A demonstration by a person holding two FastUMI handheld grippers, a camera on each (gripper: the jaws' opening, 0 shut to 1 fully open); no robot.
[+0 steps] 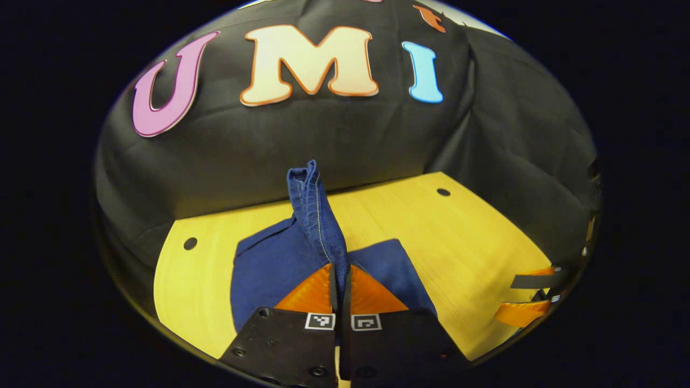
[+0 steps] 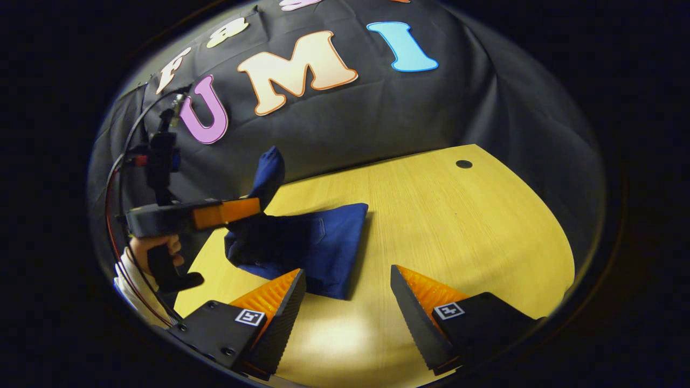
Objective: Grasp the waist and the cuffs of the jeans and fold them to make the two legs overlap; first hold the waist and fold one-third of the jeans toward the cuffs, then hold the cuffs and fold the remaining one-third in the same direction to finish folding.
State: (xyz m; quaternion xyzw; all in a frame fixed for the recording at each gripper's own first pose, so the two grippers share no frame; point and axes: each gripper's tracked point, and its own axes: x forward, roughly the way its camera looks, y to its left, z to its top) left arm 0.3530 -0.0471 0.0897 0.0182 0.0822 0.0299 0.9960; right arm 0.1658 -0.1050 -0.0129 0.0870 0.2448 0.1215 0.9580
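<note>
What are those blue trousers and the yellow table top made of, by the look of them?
The jeans look like dark blue denim: matte woven cloth, with pale stitching along the seam pinched in the left gripper. The table looks like light wood or a wood-grain laminate: fine straight grain lines with a smooth, faintly shiny finish. Which of the two I cannot tell.

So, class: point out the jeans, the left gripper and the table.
jeans (image 1: 269, 264): left gripper view, flat folded panel.
left gripper (image 1: 340, 275): left gripper view, between its fingertips.
table (image 2: 458, 226): right gripper view, bare wooden top.
</note>
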